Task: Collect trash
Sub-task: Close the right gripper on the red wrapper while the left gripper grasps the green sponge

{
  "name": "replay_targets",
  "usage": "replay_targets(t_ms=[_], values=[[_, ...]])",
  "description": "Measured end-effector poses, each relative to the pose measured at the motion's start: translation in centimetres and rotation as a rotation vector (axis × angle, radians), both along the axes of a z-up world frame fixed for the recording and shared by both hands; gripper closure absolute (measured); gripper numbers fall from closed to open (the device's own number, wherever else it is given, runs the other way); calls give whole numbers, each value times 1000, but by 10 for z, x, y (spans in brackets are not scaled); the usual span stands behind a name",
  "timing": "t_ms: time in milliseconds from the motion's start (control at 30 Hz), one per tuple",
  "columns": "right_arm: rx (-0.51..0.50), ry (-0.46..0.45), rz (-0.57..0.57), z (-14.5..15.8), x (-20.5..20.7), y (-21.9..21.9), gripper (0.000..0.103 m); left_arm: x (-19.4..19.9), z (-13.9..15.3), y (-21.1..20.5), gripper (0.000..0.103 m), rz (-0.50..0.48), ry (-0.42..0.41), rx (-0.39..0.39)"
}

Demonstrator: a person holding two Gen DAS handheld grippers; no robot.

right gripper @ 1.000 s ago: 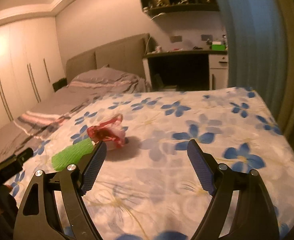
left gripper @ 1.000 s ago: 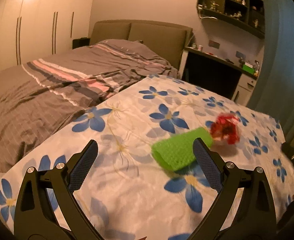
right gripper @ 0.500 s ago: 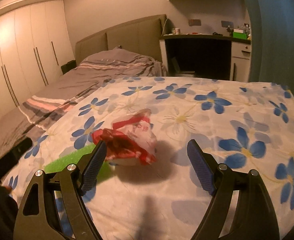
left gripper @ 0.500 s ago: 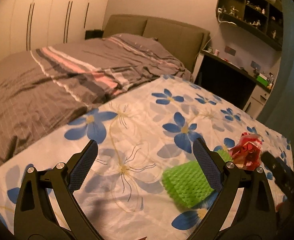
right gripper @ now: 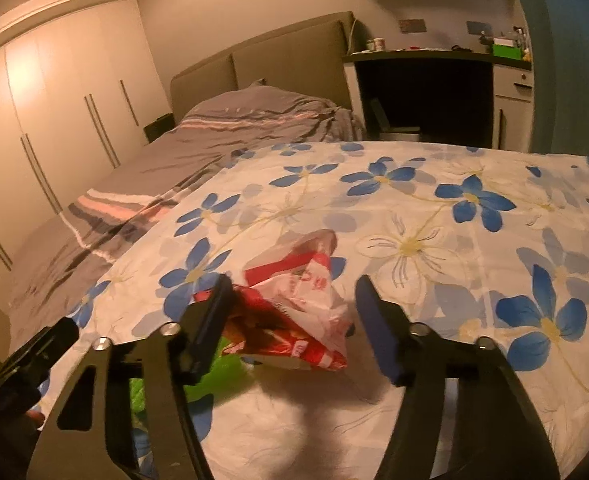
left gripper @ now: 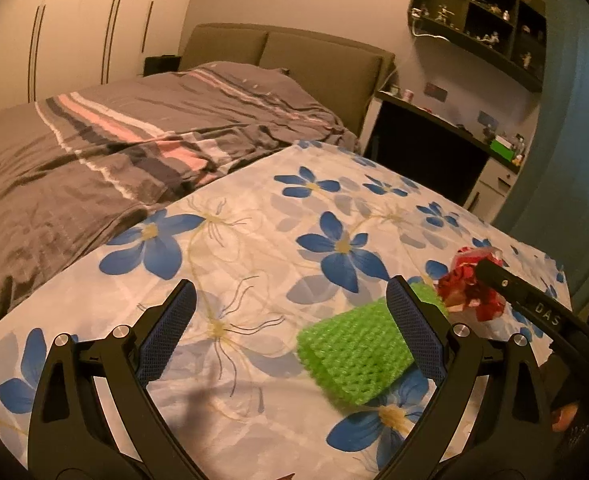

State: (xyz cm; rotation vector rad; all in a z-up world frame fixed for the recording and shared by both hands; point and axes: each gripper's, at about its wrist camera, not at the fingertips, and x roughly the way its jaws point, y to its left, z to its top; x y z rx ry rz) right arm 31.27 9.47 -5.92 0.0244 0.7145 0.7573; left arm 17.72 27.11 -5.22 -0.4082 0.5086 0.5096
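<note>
Your left tool stands spread and empty at 6 o'clock, its right finger overlapping the green foam net lying on the flowered sheet. Your right tool has just been closing around the red-and-white wrapper, pads not yet pressing. Centre the crumpled bulk, then pinch firmly. The net lies touching or just beside the wrapper at 7 o'clock; keep it clear.

Sheet: white, blue flowers, pale yellow stems. Net: bright green mesh. Wrapper: red and white, printed. Duvet: grey, with pink, white and dark stripes. Headboard: taupe. Gripper pads: blue; frames black.
</note>
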Motion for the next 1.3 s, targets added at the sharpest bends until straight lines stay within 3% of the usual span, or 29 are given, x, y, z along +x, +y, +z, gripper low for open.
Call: replay_targets(t_ms=[367,567,833,1033,1167,1233,1300], values=[[33,54,22,-1,1,-11,66,3,1,-9,9,-64,-8,3],[7,23,22,1,-6,-13,79,4,1,-11,9,-93,-8,0],[4,-43,-10,13,-23,-36,80,24,-11,-16,9,-216,71,-72],[5,-98,-10,31,-46,-61,80,36,-22,-15,10,-239,129,-117],[20,-108,-20,39,-62,-82,80,41,-30,-13,34,-267,163,-160],[26,-111,-25,42,-68,-91,80,44,-33,-15,40,-280,179,-168],[27,-118,-34,46,-76,-101,80,45,-34,-17,59,-295,185,-171]])
